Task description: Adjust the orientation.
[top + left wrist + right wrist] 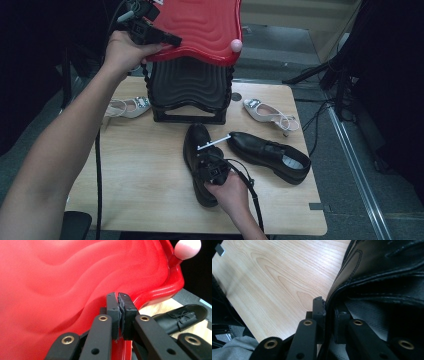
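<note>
Our left tool (pixel 167 39) clamps the red lid's (pixel 200 25) edge, holding it raised so the black bin (pixel 190 90) stays open; our right tool (pixel 212 165) pinches the near shoe's (pixel 196 140) collar on the table (pixel 145 165), seemingly ready to lift.

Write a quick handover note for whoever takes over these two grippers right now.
Left gripper: shut on the edge of the red wavy plastic lid, holding it raised above the black ribbed box at the back of the wooden table.
Right gripper: shut on the collar of the near black leather shoe, which lies on the table.
Second black leather shoe lies to its right; two white heeled sandals flank the box.
Done: box open, first shoe gripped.
Left, probably: put the shoes in the box and lower the lid.
</note>
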A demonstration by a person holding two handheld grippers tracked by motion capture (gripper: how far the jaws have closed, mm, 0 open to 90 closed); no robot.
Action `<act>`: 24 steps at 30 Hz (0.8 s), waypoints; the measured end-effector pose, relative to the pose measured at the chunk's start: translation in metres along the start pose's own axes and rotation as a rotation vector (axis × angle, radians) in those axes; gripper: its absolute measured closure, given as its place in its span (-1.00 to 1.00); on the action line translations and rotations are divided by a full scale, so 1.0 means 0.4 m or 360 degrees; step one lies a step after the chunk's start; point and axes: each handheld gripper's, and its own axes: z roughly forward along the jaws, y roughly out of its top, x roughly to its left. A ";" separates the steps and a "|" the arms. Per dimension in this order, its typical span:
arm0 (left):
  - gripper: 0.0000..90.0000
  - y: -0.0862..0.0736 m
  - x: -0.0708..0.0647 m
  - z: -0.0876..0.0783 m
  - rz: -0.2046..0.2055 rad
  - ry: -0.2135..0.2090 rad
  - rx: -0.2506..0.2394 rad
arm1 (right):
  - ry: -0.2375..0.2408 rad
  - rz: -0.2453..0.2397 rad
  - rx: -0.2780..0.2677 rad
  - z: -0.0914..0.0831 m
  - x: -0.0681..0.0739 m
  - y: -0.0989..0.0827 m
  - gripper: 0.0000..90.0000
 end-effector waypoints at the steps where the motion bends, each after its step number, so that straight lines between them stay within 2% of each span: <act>1: 0.96 0.000 0.000 0.000 0.0000 0.0000 0.0000 | 0.0009 -0.0001 -0.0007 -0.005 -0.004 -0.001 0.90; 5: 0.96 0.016 -0.007 0.017 0.0038 -0.0021 0.0010 | 0.0014 -0.0008 -0.0013 -0.027 -0.021 -0.003 0.92; 9: 0.98 0.021 -0.004 0.029 0.0023 -0.0079 0.0004 | 0.0046 0.0007 -0.0033 -0.042 -0.037 0.000 0.93; 13: 1.00 0.022 -0.002 0.030 0.0023 -0.0093 0.0007 | 0.0045 0.0015 -0.0084 -0.074 -0.048 0.013 0.93; 14: 1.00 0.022 -0.001 0.030 0.0020 -0.0099 0.0009 | 0.0054 0.0015 -0.0085 -0.081 -0.051 0.017 0.93; 15: 1.00 0.021 0.000 0.029 0.0020 -0.0096 0.0010 | 0.0094 0.0027 -0.0088 -0.093 -0.056 0.025 0.93; 20: 1.00 0.021 -0.001 0.028 0.0022 -0.0092 0.0018 | 0.0160 0.0019 -0.0109 -0.112 -0.047 0.044 0.93; 24: 1.00 0.022 0.000 0.026 0.0012 -0.0090 0.0026 | 0.0181 0.0004 -0.0133 -0.129 -0.037 0.058 0.93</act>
